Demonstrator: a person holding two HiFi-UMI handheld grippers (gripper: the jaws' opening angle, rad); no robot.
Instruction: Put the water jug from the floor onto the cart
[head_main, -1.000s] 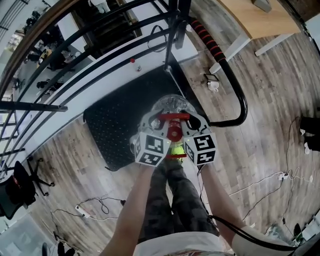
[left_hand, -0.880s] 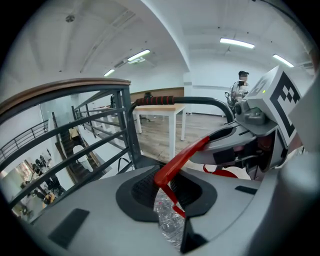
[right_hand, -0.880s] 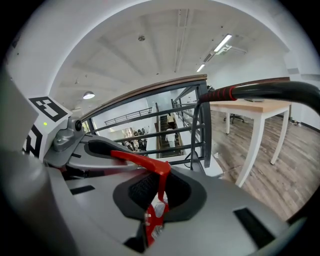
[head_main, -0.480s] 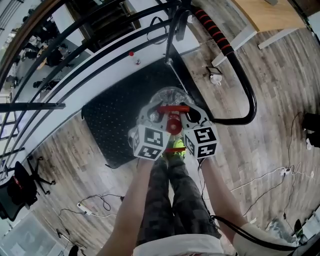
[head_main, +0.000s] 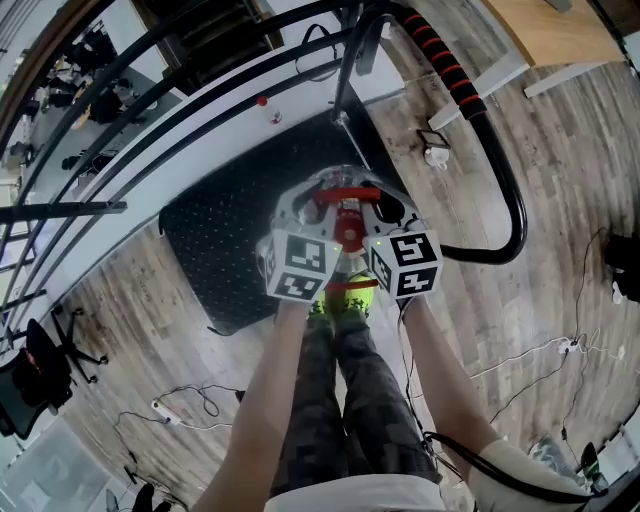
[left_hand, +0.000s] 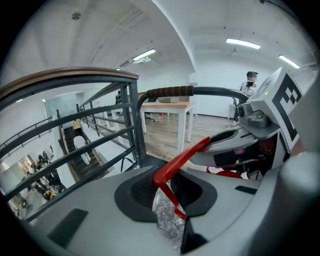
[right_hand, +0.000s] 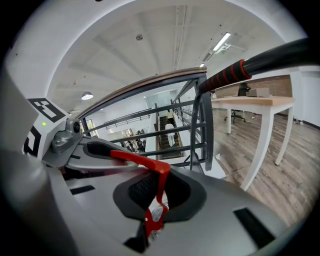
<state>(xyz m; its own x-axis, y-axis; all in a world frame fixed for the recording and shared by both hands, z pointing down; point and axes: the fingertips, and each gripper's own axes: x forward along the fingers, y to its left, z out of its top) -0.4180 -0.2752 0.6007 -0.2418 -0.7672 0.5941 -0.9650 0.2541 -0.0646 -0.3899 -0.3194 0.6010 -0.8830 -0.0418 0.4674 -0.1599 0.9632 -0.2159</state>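
Note:
The clear water jug (head_main: 338, 186) with a red cap (head_main: 347, 233) hangs by its red handle (head_main: 346, 194) over the near right part of the cart's black deck (head_main: 215, 235). My left gripper (head_main: 318, 207) and right gripper (head_main: 376, 207) are both shut on that handle, one from each side. In the left gripper view the red handle (left_hand: 179, 159) runs out between the pads, with clear plastic (left_hand: 167, 222) below it. In the right gripper view the handle (right_hand: 159, 172) sits clamped the same way. The jug's base is hidden.
The cart's push bar (head_main: 500, 170) with its red-and-black grip (head_main: 447, 65) curves along the right. A black railing (head_main: 150, 110) and white ledge lie beyond the deck. A wooden desk (head_main: 560, 30) stands far right. Cables (head_main: 190, 415) trail on the wood floor by my legs.
Both grippers carried the jug forward and lower, farther over the black deck. The grips on the handle stayed the same.

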